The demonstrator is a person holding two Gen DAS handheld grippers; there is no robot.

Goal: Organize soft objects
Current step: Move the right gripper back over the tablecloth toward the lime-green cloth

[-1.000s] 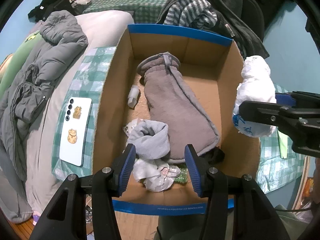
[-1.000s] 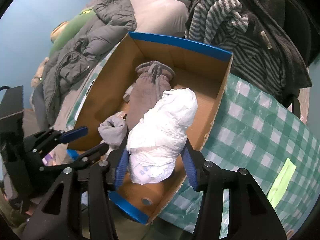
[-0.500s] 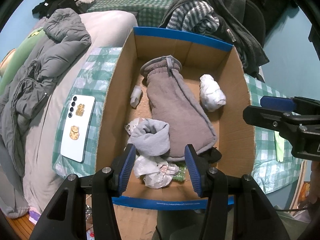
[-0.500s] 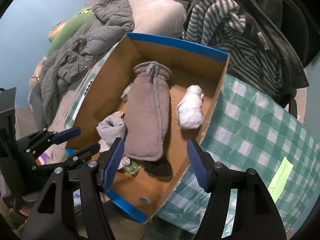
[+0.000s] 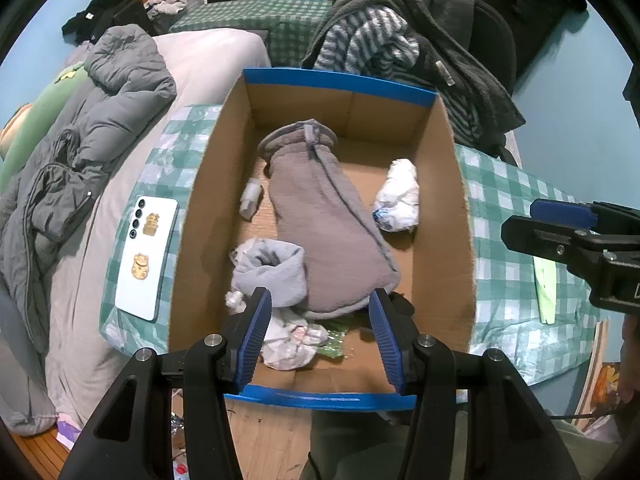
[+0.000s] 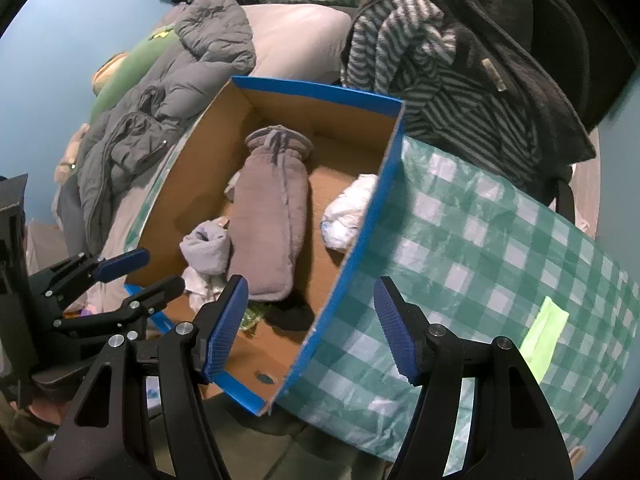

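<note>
On the green checked tablecloth (image 5: pixel 504 264) sits the cardboard box (image 5: pixel 340 108), and along its floor lies the grey fleece cover (image 5: pixel 324 232), long axis running from near edge to far wall, gathered neck pointing away. Just right of it rests the white bundle (image 5: pixel 398 198), lengthwise too. Left gripper (image 5: pixel 320 336) and right gripper (image 6: pixel 310 328) hover, jaws apart, empty.

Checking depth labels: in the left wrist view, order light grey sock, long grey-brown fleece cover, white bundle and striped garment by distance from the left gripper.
From the left gripper:
1. light grey sock, box's near left.
2. long grey-brown fleece cover, box's centre.
3. white bundle, by the box's right wall.
4. striped garment, beyond the box's far wall.
</note>
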